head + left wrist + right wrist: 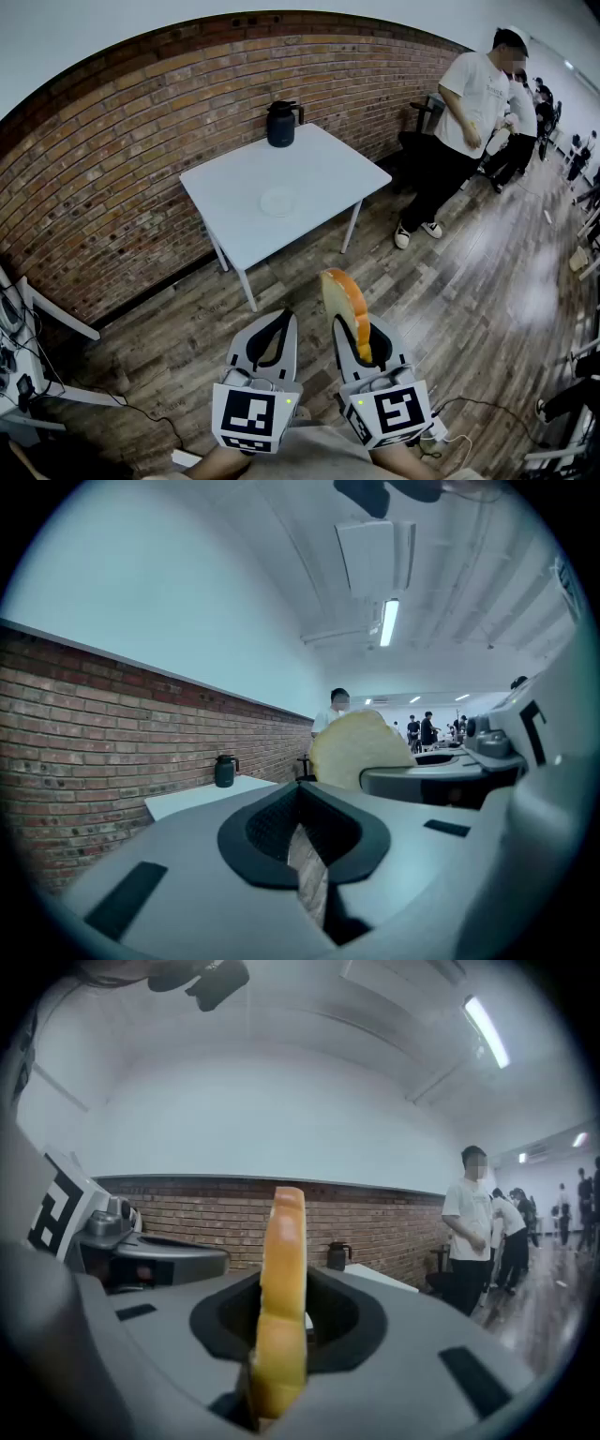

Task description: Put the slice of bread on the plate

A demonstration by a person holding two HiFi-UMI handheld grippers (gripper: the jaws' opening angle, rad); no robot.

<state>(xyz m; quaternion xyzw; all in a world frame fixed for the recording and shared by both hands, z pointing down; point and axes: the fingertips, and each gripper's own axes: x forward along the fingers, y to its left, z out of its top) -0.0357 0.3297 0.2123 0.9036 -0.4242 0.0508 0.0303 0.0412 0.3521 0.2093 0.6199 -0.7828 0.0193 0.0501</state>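
Left gripper (300, 791): jaws drawn together at the tips, nothing between them. A thin slit behind the tips shows floorboards. It is held just beside the right gripper (359, 345).

Right gripper: jaws clamped on the slice of bread (281, 1279). The slice's lower part sits between the 2 dark pads (349, 1321), pinched across its flat faces. Its rounded upper part stands clear above the jaws.

View differences:
- Left gripper view: shows the slice's pale broad face, side-on.
- Right gripper view: shows only the golden crust edge of the slice, not the face.
- Head view: the only one showing the plate (278, 201), small and white, near the middle of the white table (328, 164). The plate is ahead of both grippers and well apart from the slice. In the 2 gripper views the tabletop is seen nearly edge-on and the plate cannot be made out.
- All 3 views: the dark jug (281, 123) stands at the table's far edge by the brick wall (112, 150).
- Head and right gripper views: a person in a white T-shirt (469, 112) stands to the right of the table.

Orientation: the slice stands on edge, upright. Its long axis runs up from the jaws. The thin crust edge faces the right gripper's camera, and the broad faces point left and right.
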